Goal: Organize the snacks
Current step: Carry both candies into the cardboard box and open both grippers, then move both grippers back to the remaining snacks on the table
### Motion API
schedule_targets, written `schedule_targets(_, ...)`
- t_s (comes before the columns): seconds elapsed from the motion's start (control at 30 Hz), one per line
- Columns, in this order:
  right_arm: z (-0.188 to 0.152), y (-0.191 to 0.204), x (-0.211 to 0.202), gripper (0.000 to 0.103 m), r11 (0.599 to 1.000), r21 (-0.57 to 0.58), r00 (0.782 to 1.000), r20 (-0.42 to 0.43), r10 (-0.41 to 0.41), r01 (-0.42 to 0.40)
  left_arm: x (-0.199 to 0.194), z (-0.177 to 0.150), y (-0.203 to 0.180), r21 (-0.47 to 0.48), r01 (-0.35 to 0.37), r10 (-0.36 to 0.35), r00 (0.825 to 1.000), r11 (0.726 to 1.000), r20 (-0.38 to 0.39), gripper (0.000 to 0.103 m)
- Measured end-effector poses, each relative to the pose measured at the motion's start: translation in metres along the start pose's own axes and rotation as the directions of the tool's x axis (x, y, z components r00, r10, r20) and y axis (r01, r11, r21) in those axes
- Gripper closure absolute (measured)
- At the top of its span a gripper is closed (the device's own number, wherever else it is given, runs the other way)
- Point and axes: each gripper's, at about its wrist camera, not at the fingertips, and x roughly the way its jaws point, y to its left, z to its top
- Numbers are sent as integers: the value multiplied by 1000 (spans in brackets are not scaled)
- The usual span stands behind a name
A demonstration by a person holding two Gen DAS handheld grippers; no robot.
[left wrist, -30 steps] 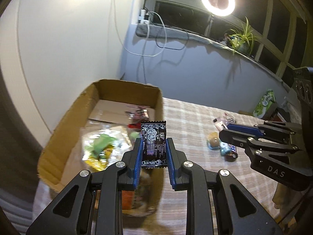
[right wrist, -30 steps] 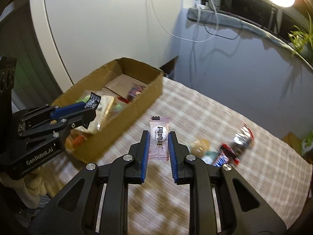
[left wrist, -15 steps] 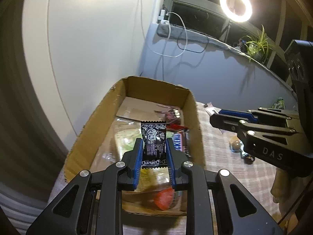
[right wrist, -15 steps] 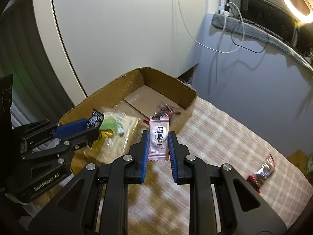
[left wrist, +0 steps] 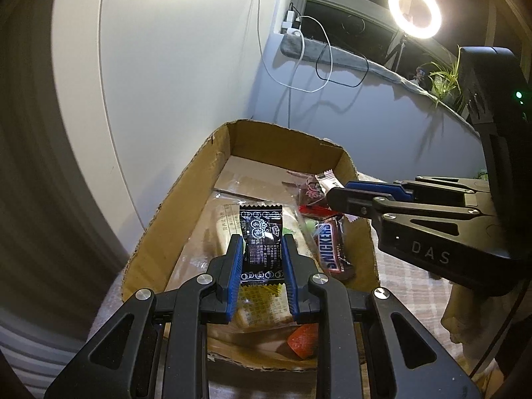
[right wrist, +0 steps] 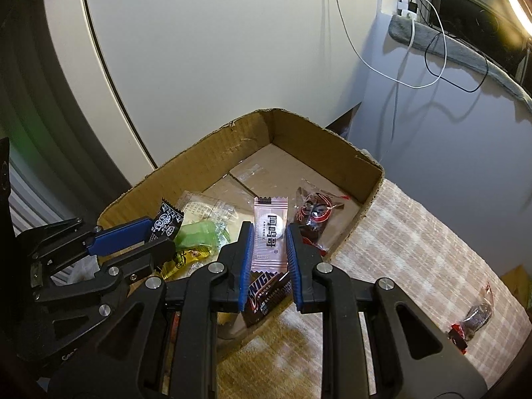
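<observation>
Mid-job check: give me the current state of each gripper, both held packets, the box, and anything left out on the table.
left gripper: shut on black packet, above the box.
right gripper: shut on pink packet, above the box edge.
cardboard box: open-topped, partly filled with snacks.
Snickers bar: lying in the box.
dark wrapped snack: out on the tablecloth.

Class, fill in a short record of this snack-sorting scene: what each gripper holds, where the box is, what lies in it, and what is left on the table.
left gripper: shut on a black sachet, above the box
right gripper: shut on a pink sachet, above the box's near edge
box: open cardboard, on a checked tablecloth
in box: Snickers bar, green packet, red-and-clear packet
left on table: one dark wrapped snack
</observation>
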Motion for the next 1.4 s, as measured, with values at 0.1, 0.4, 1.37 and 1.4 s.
schedule_targets(0.1,0,-1,1,83,1000,4,1000,-4,-4,4,-1,-1,0,-2,-1,1,1000,1000,0,81)
schedule_targets(0.4,1,-6,-2,49,1000,21,1000,18,-17,17,-3,-1,1,-6,-13,13,1000,1000,7,65)
schedule_targets(1.37,-49,-87,-91,22,982,114,984,77,-163,154,-20,-2,-67,89,42,-46,998,995,44,47)
schedule_targets(1.4,-53,-95,-96,22,978,125,981,76,-177,167,-20,-3,-71,93,51,-55,998,994,44,47)
